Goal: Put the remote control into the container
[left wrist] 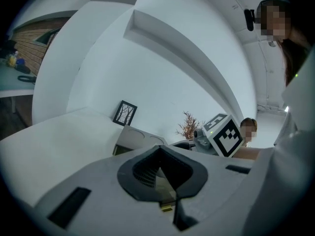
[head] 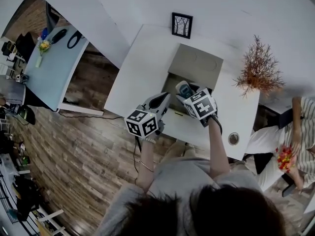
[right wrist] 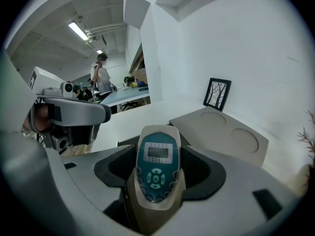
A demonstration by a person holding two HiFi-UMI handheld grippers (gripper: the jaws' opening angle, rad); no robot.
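A grey remote control with a teal face and small screen stands between the jaws of my right gripper, which is shut on it. In the head view the remote control is held over the open mouth of the beige container, whose lid leans back behind it. The lid shows two round dents. My left gripper hovers just left of the container's front, jaws together with nothing in them. In its own view the left gripper points toward the container.
The container sits on a white table. A framed tree picture stands at the table's back and a dried plant at the right. A small round object lies near the front right edge. A person sits at the right.
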